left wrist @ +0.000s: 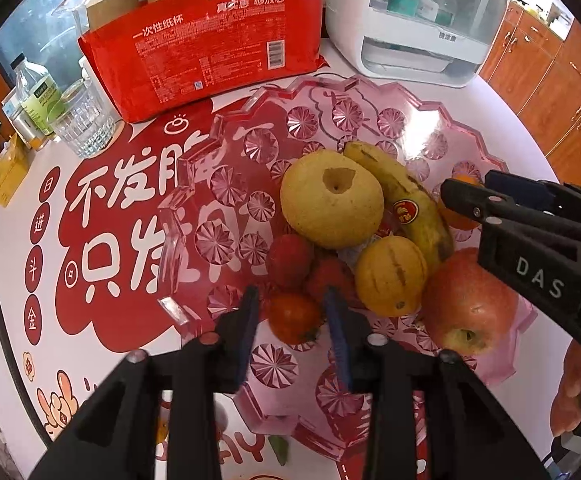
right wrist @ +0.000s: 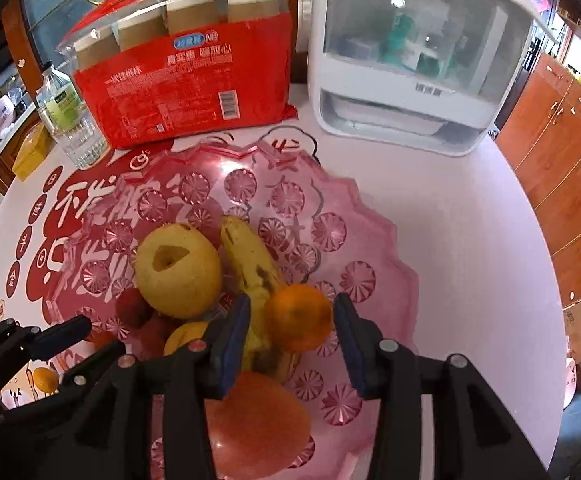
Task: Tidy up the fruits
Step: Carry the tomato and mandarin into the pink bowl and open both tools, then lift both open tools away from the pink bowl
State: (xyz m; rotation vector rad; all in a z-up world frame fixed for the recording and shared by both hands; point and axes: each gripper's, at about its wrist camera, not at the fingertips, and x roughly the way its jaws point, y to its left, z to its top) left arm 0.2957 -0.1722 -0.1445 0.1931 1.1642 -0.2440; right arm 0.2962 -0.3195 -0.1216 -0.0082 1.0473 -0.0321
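A pink glass fruit bowl [left wrist: 378, 96] [right wrist: 374, 216] holds a yellow pear [left wrist: 330, 200] [right wrist: 178, 268], a banana [left wrist: 406, 200] [right wrist: 250, 264], a small yellow fruit [left wrist: 390, 276], a red apple [left wrist: 466, 304] [right wrist: 250, 428], red fruits [left wrist: 290, 260] and a tomato [left wrist: 294, 316]. My left gripper [left wrist: 292, 294] is open with the tomato between its fingers. My right gripper [right wrist: 290, 312] is open around an orange [right wrist: 300, 318] that rests against the banana. The right gripper also shows at the right of the left wrist view [left wrist: 466, 200].
A red pack of paper cups [left wrist: 206, 36] [right wrist: 186, 76] and a white appliance [left wrist: 422, 20] [right wrist: 410, 64] stand behind the bowl. A glass [left wrist: 84, 120] and a bottle [left wrist: 34, 92] stand at the left. A small orange fruit [right wrist: 44, 378] lies on the table left of the bowl.
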